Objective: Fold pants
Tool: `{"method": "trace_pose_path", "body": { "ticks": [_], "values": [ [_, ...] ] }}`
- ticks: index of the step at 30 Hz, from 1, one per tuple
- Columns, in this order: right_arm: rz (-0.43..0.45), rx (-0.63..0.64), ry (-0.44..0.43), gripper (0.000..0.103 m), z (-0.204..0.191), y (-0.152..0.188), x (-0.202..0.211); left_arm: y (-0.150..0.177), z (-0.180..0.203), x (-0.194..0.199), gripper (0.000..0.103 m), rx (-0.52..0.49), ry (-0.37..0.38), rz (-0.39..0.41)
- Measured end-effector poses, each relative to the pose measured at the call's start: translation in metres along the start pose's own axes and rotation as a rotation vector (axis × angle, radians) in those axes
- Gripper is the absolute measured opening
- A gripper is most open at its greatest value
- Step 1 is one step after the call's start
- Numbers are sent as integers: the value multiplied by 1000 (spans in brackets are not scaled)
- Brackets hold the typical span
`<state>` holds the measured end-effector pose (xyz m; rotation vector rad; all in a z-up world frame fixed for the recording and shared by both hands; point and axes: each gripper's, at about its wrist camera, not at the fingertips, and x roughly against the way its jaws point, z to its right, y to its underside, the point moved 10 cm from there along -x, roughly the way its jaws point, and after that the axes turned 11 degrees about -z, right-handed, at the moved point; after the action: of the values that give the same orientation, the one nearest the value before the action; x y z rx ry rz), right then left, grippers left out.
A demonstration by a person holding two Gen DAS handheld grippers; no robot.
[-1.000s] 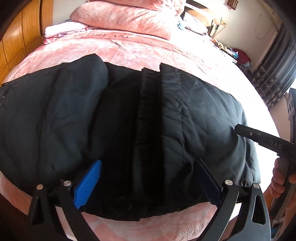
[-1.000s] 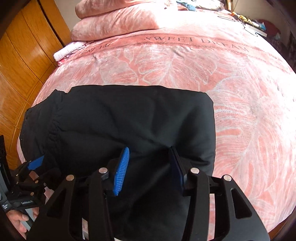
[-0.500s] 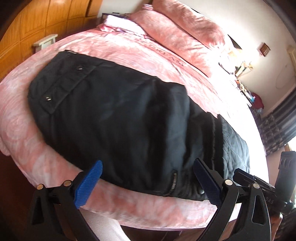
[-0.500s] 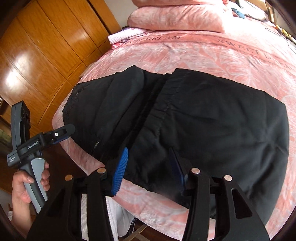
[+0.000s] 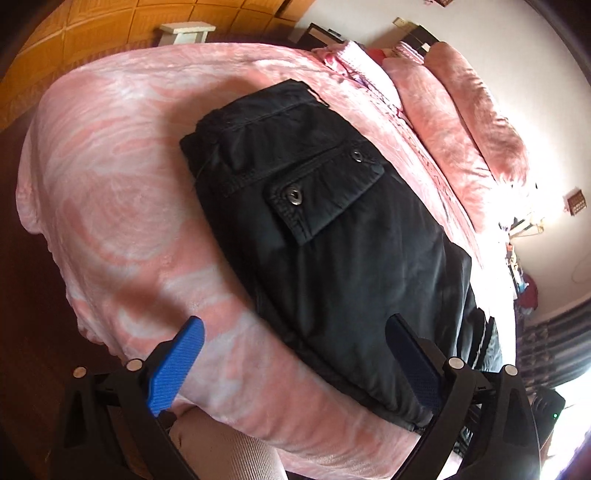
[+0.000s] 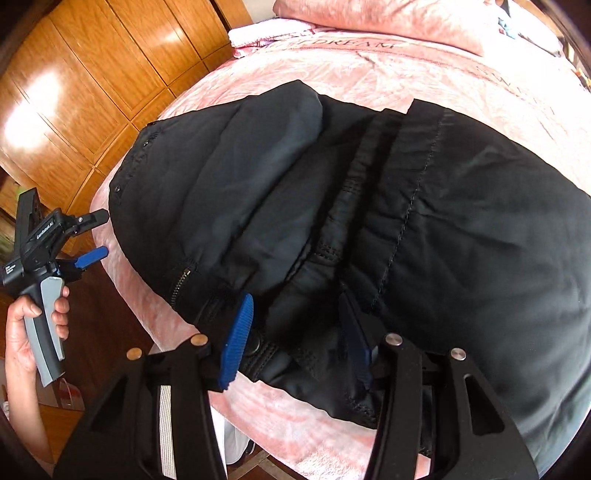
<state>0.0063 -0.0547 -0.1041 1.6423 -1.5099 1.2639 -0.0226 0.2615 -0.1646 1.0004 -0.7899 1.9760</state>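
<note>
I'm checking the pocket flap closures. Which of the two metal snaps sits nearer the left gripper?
The larger-looking snap at the flap's lower corner is nearer the left gripper; the other snap sits farther up the pocket flap, toward the pillows.

Pants (image 6: 461, 236) cut off at right edge.

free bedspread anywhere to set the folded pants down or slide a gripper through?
Bare pink bedspread lies between the black pants and the wardrobe-side edge, and between pants and pillows. The near edge is crowded: pants overhang it beneath the right gripper; the left gripper hovers open.
</note>
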Motion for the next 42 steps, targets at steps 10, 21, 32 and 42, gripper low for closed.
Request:
{"method": "trace_pose_path", "body": {
  "ticks": [10,21,32,42],
  "values": [
    [-6,59,72,60,-11,0,-9,-17,2,-5,98,81,195,14],
    [-10,30,31,60,-7,1,-6,-48,4,-23,96,150,305,14],
    [-11,26,23,63,-6,0,-8,-58,-8,-35,20,261,435,14],
    [-9,21,12,67,-10,-1,-10,-61,7,-17,12,309,579,89]
  ]
}}
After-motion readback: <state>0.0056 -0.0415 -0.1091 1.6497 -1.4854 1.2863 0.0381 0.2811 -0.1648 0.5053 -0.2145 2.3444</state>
